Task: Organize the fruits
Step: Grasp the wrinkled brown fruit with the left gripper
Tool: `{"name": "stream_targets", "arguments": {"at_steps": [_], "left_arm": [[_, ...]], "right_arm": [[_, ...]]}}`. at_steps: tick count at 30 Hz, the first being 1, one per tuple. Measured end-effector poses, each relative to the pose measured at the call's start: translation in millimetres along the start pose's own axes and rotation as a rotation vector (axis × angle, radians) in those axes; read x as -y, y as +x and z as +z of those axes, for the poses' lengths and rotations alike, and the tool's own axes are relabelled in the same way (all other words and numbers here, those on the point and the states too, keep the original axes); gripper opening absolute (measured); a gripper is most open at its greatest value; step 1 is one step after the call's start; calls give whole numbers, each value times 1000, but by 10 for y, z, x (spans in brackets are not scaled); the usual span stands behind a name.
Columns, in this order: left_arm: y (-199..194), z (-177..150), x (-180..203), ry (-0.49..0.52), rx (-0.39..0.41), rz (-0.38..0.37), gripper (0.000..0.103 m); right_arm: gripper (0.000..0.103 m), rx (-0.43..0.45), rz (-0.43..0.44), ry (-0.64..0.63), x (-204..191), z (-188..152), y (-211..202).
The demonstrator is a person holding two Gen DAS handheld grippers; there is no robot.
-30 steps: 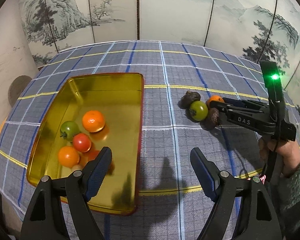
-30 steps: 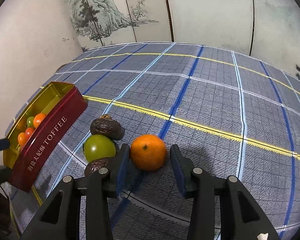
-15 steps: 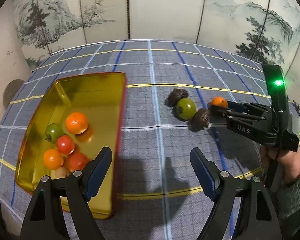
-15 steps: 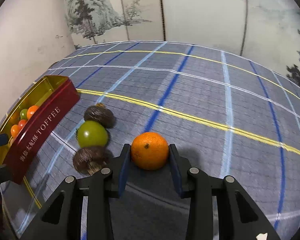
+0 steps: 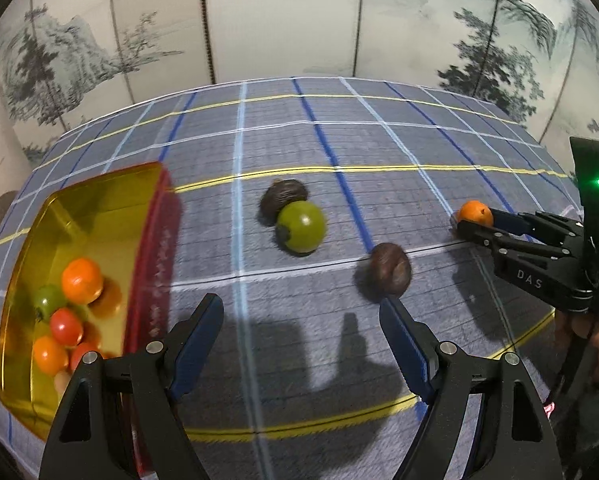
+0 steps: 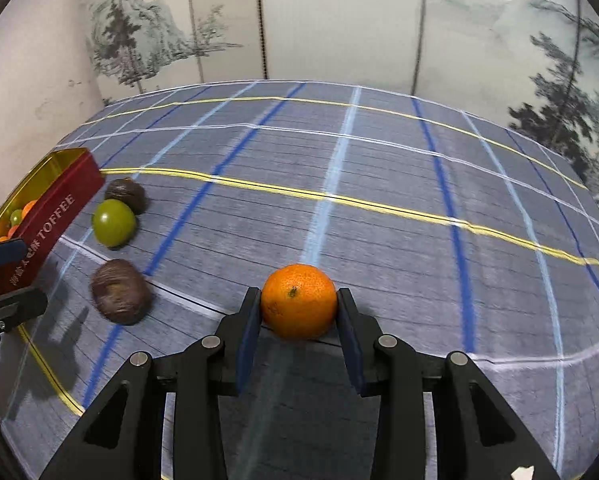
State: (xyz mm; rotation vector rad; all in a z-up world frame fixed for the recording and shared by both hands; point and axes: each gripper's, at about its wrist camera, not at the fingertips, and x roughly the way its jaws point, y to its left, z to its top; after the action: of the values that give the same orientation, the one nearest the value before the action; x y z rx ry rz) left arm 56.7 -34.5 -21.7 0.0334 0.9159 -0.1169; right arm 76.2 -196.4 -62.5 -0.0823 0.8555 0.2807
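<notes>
So right now I'm pinching the mandarin [image 6: 298, 300] with my right gripper [image 6: 298, 322], both blue pads pressing on its sides, and it's sitting snug between them over the grey checked tablecloth [image 6: 379, 168]. From the left wrist view I'm seeing the same thing from the side: the mandarin is poking out at the tip of the right gripper, over by the right edge of the cloth.

My left gripper [image 5: 301, 344] is hanging with its jaws spread wide and nothing between them, pointing down at the cloth. One wrinkly brown fruit [image 5: 390, 268] is lying just beyond its right finger [image 5: 403, 344]. Farther back, a green fruit [image 5: 300, 221] is touching a second brown fruit [image 5: 283, 200] just behind it.

The toffee tin [image 5: 161, 264], gold inside and red outside, is sitting on the left, and I'm counting a couple of orange ones, a green one and some red ones bunched in its near corner. It's well apart from the mandarin I'm holding. The picture is a bit smeared, so I can't tell exactly how many fruits are in there.
</notes>
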Motion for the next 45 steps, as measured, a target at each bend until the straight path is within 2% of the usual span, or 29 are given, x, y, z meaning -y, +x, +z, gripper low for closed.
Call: {"name": "stream_targets", "arguments": {"at_steps": [6,10,15,23,25,30,45], "left_arm": [[104,72,148,10,-20,-46,81],[209,135,213,-3,-41,-67,79],[331,187,272,-12,-64,-78,67],[490,227,354,-15,-98,-107,62],[522,240,388,-5,-101,-111,58],[562,251,421,-2,-109,-117,36],[355,78,238,-48,-103,-99,36]], "right_arm": [[35,1,-44,17,192,-36,-36],[35,0,-38,33,246,-41,-43],[35,-1,-38,29,246,-44,-36],[35,-12,-19,51,277,-44,-14],[35,-13,-13,58,294,-44,-16],[35,-14,-8,64,297,-49,-23],[35,-16,-18,57,292,-50,-21]]}}
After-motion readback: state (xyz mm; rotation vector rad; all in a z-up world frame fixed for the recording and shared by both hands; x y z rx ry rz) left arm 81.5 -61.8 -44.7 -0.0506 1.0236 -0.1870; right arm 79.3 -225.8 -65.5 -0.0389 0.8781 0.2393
